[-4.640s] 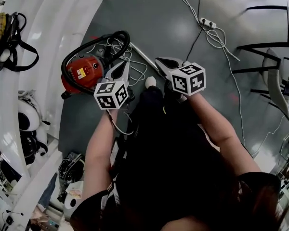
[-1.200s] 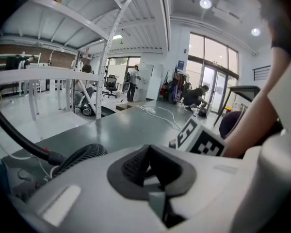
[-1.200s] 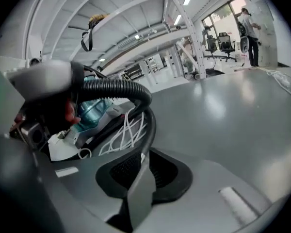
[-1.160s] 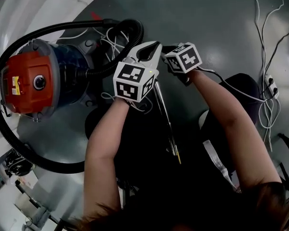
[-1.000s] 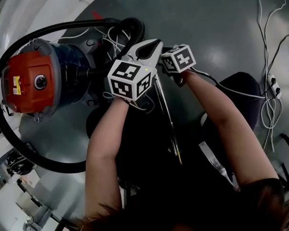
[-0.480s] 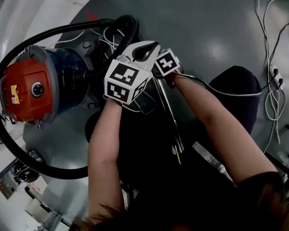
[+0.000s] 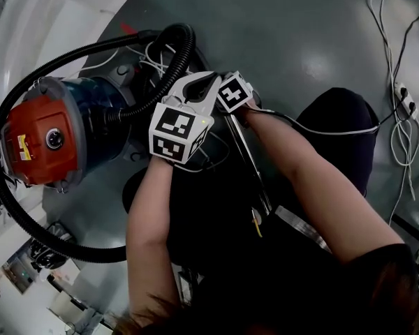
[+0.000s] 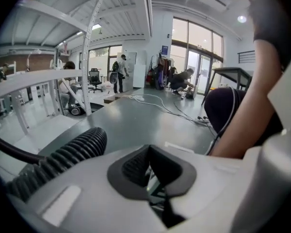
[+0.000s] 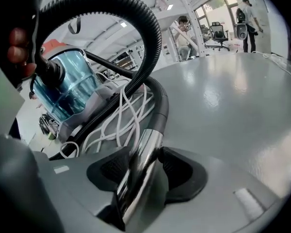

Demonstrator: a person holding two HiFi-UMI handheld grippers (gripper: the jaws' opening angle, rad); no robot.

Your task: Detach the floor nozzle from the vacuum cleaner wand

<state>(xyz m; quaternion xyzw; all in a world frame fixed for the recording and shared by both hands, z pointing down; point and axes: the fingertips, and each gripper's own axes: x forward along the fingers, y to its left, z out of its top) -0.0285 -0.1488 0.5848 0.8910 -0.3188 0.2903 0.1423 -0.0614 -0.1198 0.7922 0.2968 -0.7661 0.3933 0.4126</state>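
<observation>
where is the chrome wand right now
In the right gripper view the chrome wand runs between the jaws of the right claw, which have just been opening, with the black hose arcing beyond.

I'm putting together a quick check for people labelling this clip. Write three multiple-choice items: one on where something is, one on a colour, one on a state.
1. The chrome wand runs:
A. clear of both grippers
B. between the right gripper's jaws
C. between the left gripper's jaws

2. The vacuum's lid is:
A. yellow
B. green
C. red

3. The left gripper's jaws are:
A. shut
B. wide apart
C. clamped on the hose

Answers:
1. B. The right gripper view shows the wand between those jaws, which have just been opening.
2. C. The head view shows the red lid.
3. A. The left gripper view shows its pads together with nothing held.
</observation>
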